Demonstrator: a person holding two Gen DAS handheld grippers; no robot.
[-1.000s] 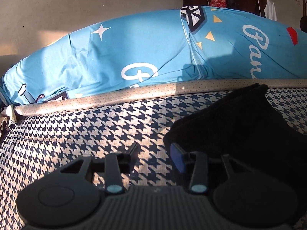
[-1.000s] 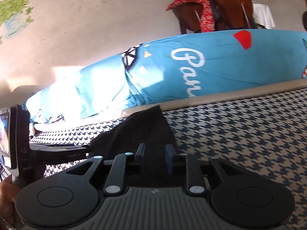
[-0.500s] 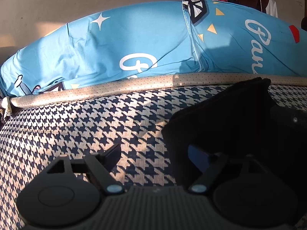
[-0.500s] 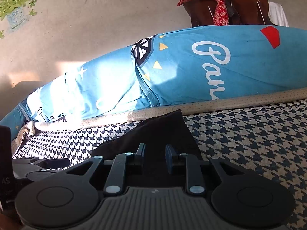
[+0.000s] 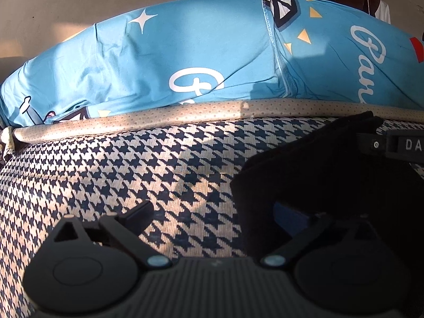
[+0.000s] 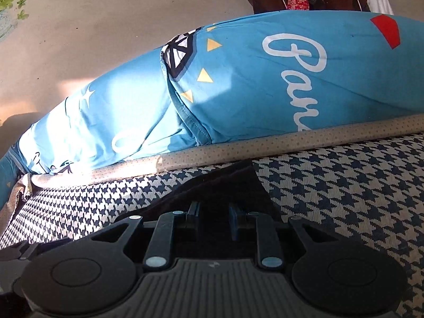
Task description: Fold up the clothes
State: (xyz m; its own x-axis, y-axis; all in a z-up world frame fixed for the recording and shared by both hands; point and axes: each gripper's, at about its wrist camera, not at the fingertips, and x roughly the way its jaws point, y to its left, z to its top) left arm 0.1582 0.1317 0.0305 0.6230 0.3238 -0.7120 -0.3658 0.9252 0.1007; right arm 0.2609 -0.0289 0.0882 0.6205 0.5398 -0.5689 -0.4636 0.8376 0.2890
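Left wrist view: the left gripper [image 5: 212, 212] sits low over the houndstooth mattress [image 5: 132, 164], its fingers spread wide apart and holding nothing. The right fingertip lies over the edge of the black garment [image 5: 304, 175], which rests on the mattress at right. Behind, blue printed pillows [image 5: 185, 53] lie past the beige piping [image 5: 159, 116].

Right wrist view: the right gripper [image 6: 213, 212] lies flat and low, its fingers drawn close on a fold of the black garment [image 6: 222, 185]. Whether they actually pinch the cloth cannot be told.
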